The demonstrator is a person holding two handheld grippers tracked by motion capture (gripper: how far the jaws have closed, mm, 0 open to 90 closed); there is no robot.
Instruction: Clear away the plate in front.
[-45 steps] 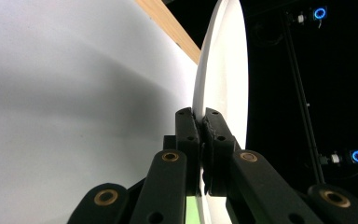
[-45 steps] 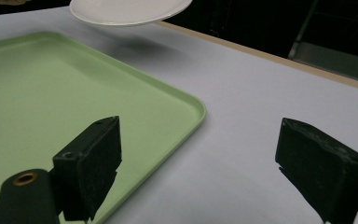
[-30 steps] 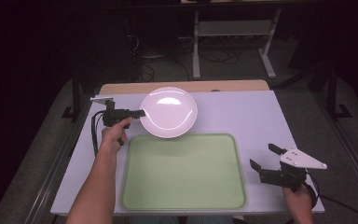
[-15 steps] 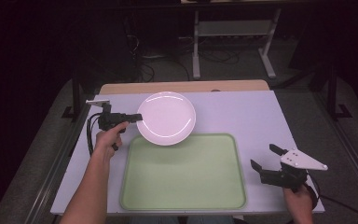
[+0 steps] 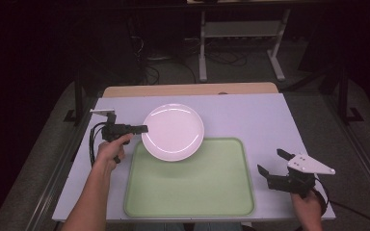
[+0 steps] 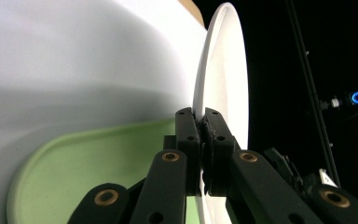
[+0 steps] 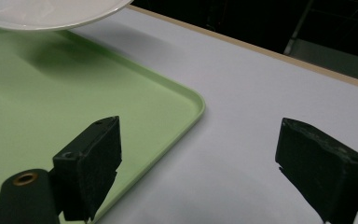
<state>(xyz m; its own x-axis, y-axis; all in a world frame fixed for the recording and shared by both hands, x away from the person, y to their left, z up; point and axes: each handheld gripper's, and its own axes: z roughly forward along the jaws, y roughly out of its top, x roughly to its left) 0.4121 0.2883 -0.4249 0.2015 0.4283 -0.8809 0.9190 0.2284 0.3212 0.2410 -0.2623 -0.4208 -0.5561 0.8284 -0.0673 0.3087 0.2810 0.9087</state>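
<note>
The white plate hangs by its rim between the fingers of the left gripper — clamped tight on its left edge, its near part above the far edge of the green tray. The tray lies on the table, nothing resting in it. Beside the tray's right edge, the right gripper hovers with fingers spread wide apart — nothing between them.
</note>
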